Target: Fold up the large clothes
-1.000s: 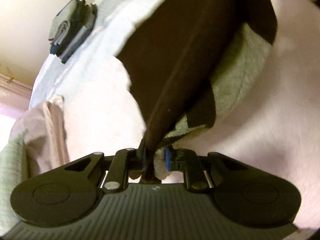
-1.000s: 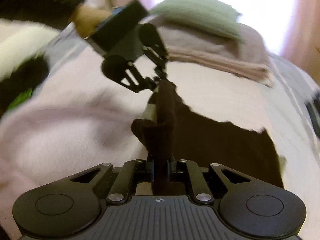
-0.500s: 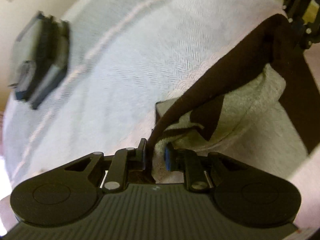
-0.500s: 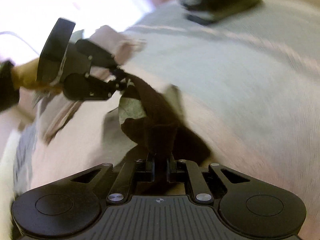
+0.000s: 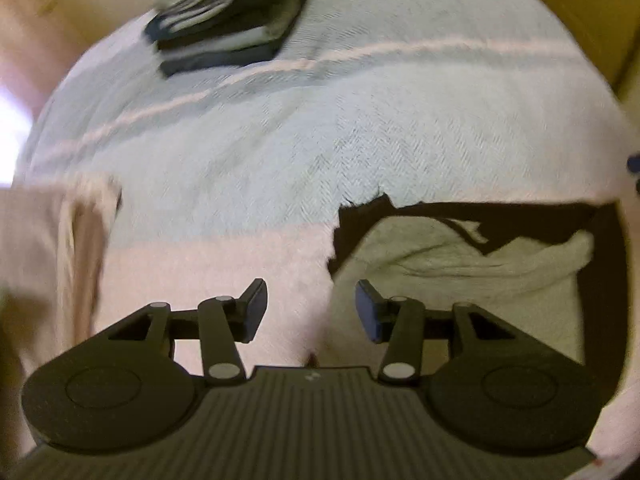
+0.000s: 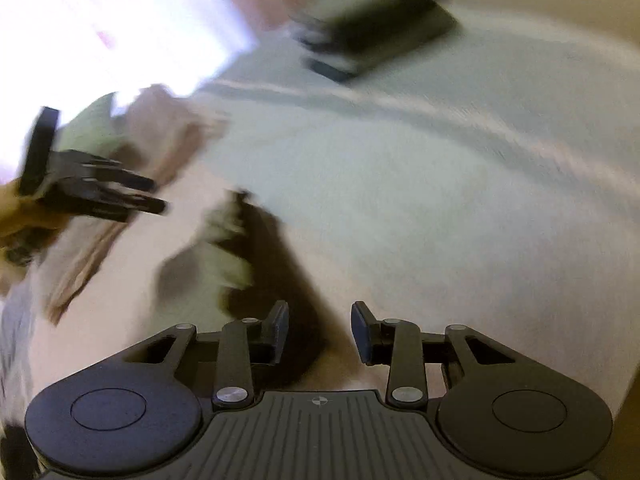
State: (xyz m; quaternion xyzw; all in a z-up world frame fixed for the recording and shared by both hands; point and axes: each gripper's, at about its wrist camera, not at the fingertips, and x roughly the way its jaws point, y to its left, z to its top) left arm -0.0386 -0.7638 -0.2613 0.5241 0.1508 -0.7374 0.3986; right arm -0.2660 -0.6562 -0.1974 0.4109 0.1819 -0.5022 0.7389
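Now, through the left wrist camera, we see our left tool [image 5: 310, 306] with its fingers spread apart and nothing between them. Ahead and to its right the dark garment [image 5: 472, 216] with its pale grey lining [image 5: 460, 276] lies on the bed [image 5: 360, 140]. A folded dark stack [image 5: 232, 20] sits farther off, and a beige folded pile [image 5: 52, 240] lies at the left.

Through the right wrist camera, we see our right tool [image 6: 320, 330] likewise spread wide and empty, the garment [image 6: 264, 264] lying just ahead, blurred. Our left tool [image 6: 156, 196] hangs at the left, apart from the cloth.
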